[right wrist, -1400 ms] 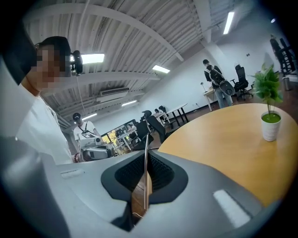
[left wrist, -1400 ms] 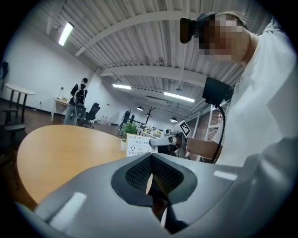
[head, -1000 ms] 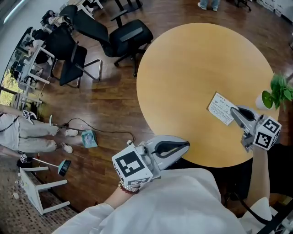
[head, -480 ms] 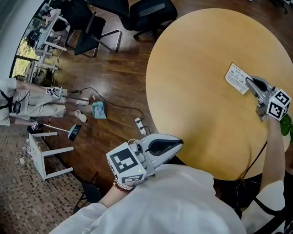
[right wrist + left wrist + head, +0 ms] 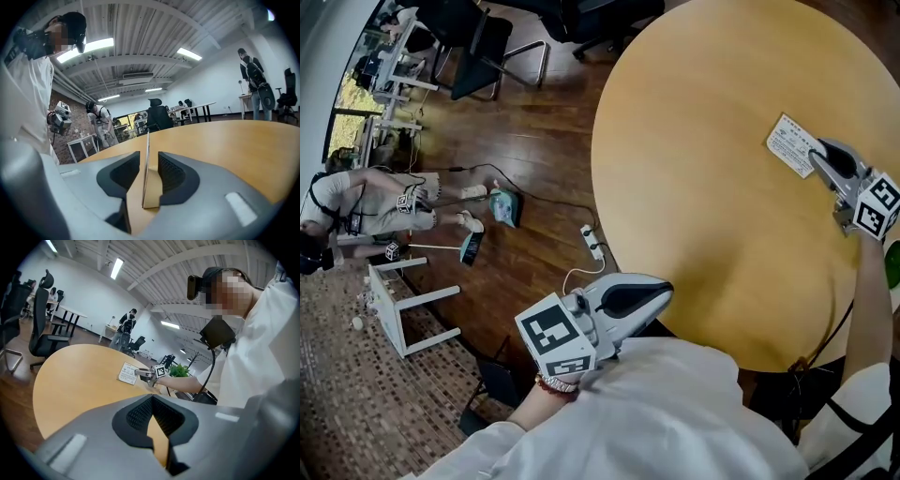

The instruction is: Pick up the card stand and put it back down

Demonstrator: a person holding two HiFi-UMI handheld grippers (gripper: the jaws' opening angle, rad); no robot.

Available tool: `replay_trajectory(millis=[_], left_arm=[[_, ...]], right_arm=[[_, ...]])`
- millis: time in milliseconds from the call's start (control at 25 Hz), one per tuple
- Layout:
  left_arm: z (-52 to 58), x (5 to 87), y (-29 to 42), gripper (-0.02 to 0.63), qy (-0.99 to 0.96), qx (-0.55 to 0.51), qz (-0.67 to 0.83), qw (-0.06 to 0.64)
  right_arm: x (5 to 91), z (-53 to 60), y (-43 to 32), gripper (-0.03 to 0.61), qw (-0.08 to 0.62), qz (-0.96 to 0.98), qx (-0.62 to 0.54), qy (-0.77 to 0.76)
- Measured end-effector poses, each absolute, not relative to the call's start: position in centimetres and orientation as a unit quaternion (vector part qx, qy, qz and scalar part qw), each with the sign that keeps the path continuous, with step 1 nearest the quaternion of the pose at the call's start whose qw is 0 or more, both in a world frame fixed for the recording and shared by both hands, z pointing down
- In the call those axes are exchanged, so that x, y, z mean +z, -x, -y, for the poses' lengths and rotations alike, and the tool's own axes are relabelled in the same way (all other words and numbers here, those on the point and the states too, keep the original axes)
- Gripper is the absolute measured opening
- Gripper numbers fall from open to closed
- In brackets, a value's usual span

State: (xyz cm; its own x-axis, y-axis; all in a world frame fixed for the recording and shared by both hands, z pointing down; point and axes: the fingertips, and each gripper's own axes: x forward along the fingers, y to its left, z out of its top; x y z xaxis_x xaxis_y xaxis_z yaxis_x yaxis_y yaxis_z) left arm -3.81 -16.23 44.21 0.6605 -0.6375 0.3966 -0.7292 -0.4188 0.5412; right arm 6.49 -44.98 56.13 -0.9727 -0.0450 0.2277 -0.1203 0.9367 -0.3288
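1. Head view: my right gripper reaches across the round wooden surface to the card stand, which stands near the far right edge. My left gripper hangs close to my body, off the surface's near edge, and takes no part.
2. Left gripper view: its tips are pressed together with nothing between them. Far across the surface I can see the card stand resting there, with the right gripper just beside it.
3. Right gripper view: the jaws are opening. The card stand is upright between the pads, with a gap on each side, so neither pad presses on it. Its foot looks to sit on the surface.
4. I judge the put-down is nearly done; what remains is drawing the right gripper back without tipping the stand.
5. No container shows in any view.
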Motion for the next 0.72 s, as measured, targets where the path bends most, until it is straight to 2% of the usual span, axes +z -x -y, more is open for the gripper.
replay_trajectory(millis=[80, 240, 440, 720], left_arm=[[16.4, 44.4, 3.7, -0.009, -0.841, 0.065, 0.405, 0.351], [15.9, 44.3, 4.1, -0.009, -0.843, 0.06, 0.407, 0.346], [15.8, 42.9, 3.7, -0.009, -0.864, 0.049, 0.388, 0.316], [12.4, 38.4, 2.9, -0.009, -0.908, 0.025, 0.327, 0.26]], right_arm=[[56.5, 45.4, -6.9, 0.181, 0.109, 0.977, 0.177, -0.056], [57.2, 45.0, -9.3, 0.222, 0.13, 0.961, 0.184, -0.161], [54.8, 39.8, -12.7, 0.222, 0.143, 0.934, 0.171, -0.281], [41.1, 26.7, -14.6, 0.212, 0.028, 0.929, 0.143, -0.34]])
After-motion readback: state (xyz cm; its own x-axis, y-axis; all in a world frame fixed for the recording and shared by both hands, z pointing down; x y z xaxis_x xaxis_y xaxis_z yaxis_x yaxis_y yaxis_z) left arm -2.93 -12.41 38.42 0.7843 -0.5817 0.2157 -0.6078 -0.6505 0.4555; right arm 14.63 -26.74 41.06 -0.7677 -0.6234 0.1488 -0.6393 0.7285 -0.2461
